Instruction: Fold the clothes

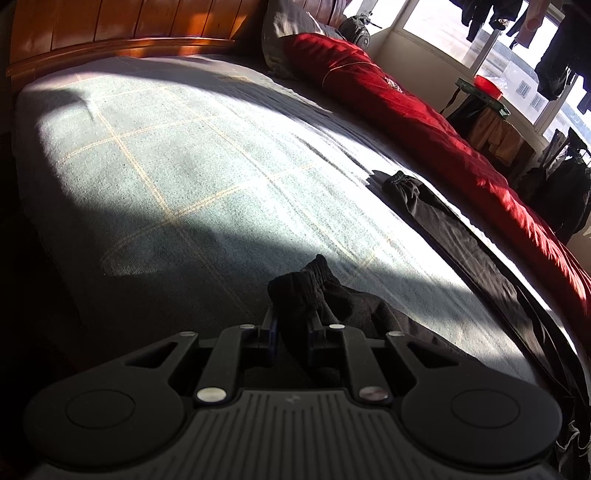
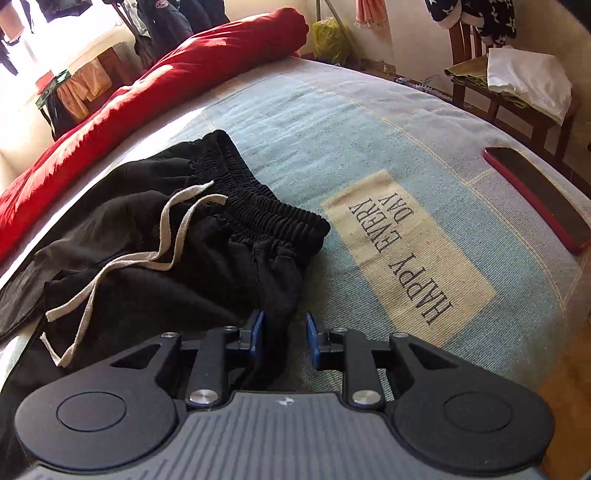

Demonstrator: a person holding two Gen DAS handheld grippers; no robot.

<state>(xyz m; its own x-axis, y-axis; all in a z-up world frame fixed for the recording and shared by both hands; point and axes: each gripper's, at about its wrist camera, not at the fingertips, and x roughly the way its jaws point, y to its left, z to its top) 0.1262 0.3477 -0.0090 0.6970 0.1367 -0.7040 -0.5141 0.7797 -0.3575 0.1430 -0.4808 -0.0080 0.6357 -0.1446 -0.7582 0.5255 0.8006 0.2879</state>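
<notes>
Black trousers (image 2: 147, 236) with an elastic waistband (image 2: 258, 206) and a white drawstring (image 2: 166, 229) lie crumpled on the blue checked bed sheet (image 2: 369, 122). A fold of their fabric runs between the blue pads (image 2: 258, 328) of my right gripper (image 2: 285, 330). It touches the left pad only and a gap shows on the right, so the jaws stand open. In the left wrist view my left gripper (image 1: 293, 328) is shut on one gathered black leg cuff (image 1: 299, 288). The other cuff (image 1: 400, 182) and its leg (image 1: 461, 236) lie stretched along the sheet (image 1: 184, 147).
A rolled red quilt (image 1: 406, 107) (image 2: 166, 81) lies along the far side of the bed. A red phone (image 2: 539, 195) rests near the sheet's right edge. A wooden headboard (image 1: 129, 26) and pillow (image 1: 284, 33) stand beyond. A chair with clothes (image 2: 517, 81) stands beside the bed.
</notes>
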